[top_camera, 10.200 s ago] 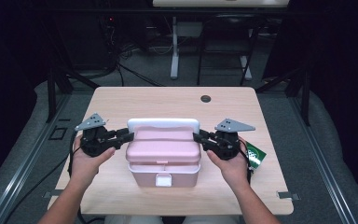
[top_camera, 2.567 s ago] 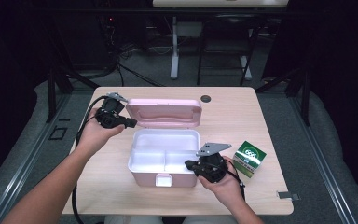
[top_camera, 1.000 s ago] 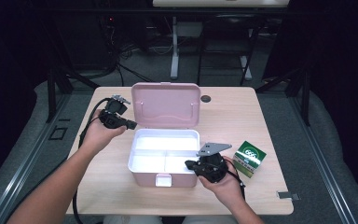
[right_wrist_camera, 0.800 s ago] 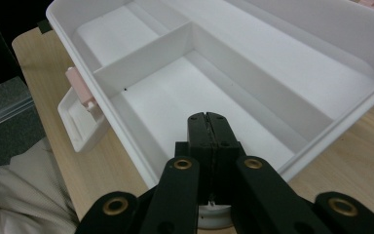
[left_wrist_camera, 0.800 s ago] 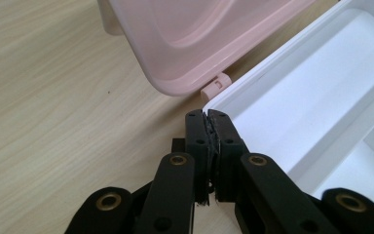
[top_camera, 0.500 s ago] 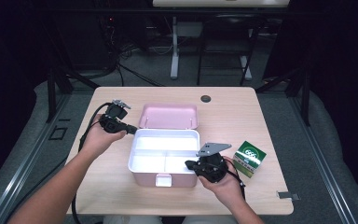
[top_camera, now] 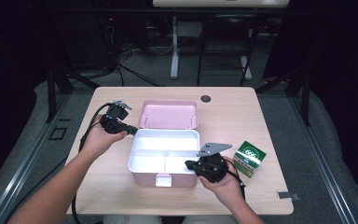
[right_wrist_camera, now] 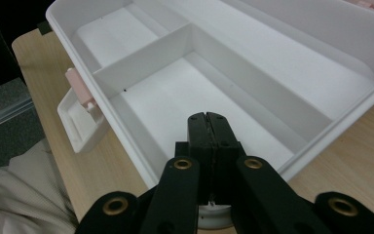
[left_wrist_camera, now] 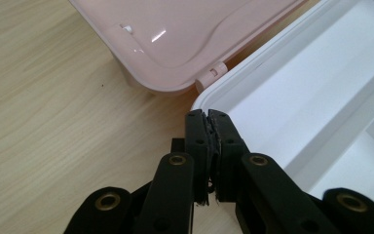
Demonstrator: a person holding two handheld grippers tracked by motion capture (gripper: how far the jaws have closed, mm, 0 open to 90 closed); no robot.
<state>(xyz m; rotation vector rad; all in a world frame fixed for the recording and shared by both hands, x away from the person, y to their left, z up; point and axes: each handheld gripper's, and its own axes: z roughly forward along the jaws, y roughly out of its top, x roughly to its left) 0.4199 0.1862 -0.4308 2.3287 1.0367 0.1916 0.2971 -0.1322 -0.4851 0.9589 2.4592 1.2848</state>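
Print on the green carton (top_camera: 249, 157) too small to read.

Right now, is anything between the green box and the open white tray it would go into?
Only the right tool and the hand holding it: they sit at the tray's right wall, between it and the green box on the table. The tray's compartments look empty, and the pink lid is folded back behind it.
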